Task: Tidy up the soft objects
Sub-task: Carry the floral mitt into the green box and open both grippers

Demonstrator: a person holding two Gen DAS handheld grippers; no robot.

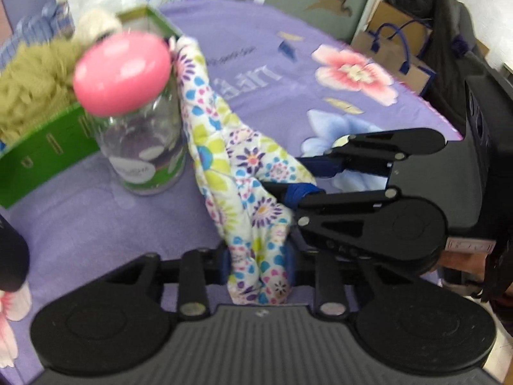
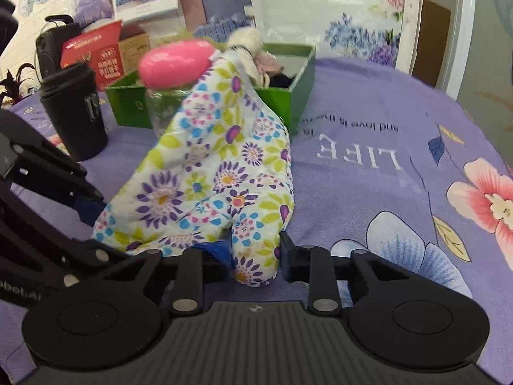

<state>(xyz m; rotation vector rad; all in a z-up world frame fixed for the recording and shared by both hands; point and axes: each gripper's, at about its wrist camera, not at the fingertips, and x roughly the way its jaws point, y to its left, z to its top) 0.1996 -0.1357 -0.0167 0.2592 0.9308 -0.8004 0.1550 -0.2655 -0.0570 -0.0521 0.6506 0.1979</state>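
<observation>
Left fingers: left gripper [image 1: 258, 268] clamped on the lower end of a floral oven mitt [image 1: 231, 173]; the fingertips are buried in the fabric and hard to make out.
Right fingers: right gripper [image 2: 255, 256] pinching the mitt's thumb end [image 2: 253, 247]; the left pad is partly hidden behind cloth.
Mitt: raised off the purple floral bedspread [image 1: 272, 73], stretched up toward the green box [image 2: 288, 96], its far tip at the box corner.
Jar: clear jar [image 1: 144, 147] with a pink lid [image 1: 123, 72] stands just beside the mitt, touching the box front; mostly hidden by the mitt in the right view.
Box contents: olive mesh pouf [image 1: 32, 77], cream plush item [image 2: 247, 41], blurred.
Edge: black cylinder [image 2: 73, 109] left of the box.
</observation>
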